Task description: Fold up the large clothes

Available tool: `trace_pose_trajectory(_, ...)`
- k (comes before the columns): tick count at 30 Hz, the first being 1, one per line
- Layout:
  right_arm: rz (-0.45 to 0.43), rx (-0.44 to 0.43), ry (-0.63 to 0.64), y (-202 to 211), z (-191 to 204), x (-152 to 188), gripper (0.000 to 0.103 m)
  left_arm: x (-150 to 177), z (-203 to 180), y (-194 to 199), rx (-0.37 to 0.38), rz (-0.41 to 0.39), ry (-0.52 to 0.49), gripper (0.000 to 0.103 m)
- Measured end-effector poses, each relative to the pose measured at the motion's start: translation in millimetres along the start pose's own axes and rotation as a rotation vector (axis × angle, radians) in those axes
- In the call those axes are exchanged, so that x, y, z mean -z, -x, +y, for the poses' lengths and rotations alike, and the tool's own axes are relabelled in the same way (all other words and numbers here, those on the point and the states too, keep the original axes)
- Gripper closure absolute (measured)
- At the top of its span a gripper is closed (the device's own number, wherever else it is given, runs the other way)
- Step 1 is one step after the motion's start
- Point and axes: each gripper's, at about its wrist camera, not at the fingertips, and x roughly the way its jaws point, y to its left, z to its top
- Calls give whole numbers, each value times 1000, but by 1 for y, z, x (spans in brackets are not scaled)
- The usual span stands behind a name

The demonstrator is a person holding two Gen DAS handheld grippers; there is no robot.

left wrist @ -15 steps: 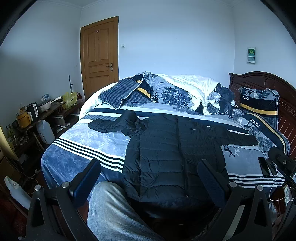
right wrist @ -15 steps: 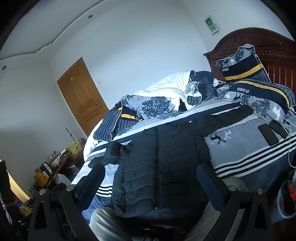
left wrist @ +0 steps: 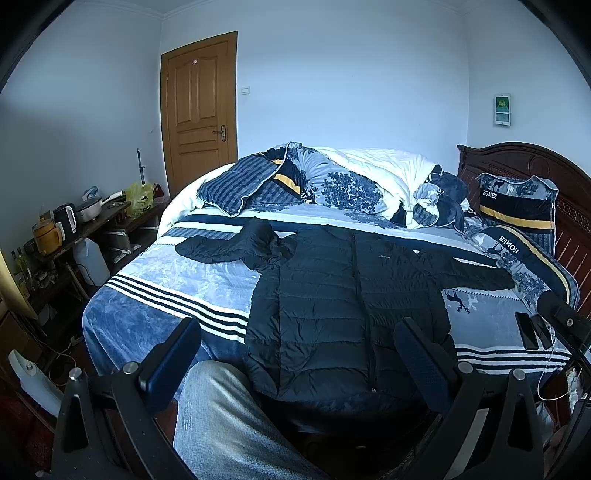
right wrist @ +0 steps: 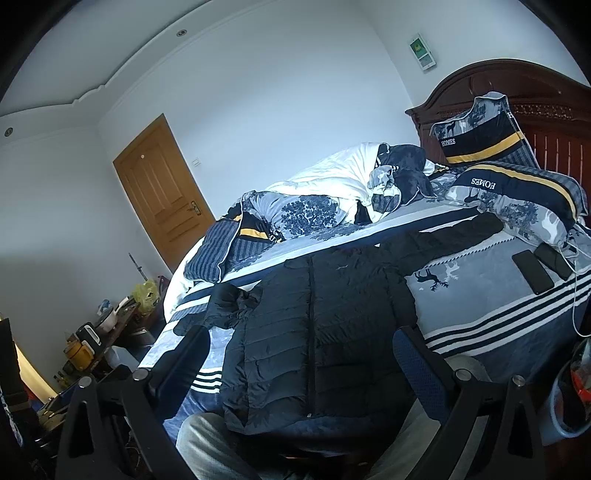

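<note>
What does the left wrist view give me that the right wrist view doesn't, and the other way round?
Only the left wrist view shows the plastic jug on the floor and the tip of the other gripper at the right edge. Only the right wrist view shows the ceiling light. Both show the black puffer jacket spread flat on the bed, two phones, the door, and open, empty jaws.

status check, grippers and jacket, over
Left gripper open, right gripper open, both empty. Jacket flat on bed, unfolded. Phones beside right sleeve.
</note>
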Motion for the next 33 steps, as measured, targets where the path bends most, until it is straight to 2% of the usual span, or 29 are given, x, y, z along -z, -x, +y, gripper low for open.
trace_pose_trajectory(27, 7, 20, 12, 6, 2, -7, 2, 4, 1, 0, -2, 4, -2, 0)
trace_pose_trajectory(32, 39, 63, 76, -10, 4, -17, 2, 12, 1, -19, -20, 44, -14, 0)
trace_pose_trajectory(33, 54, 47, 68, -14, 5, -17, 2, 14, 0, -24, -21, 56, -19, 0)
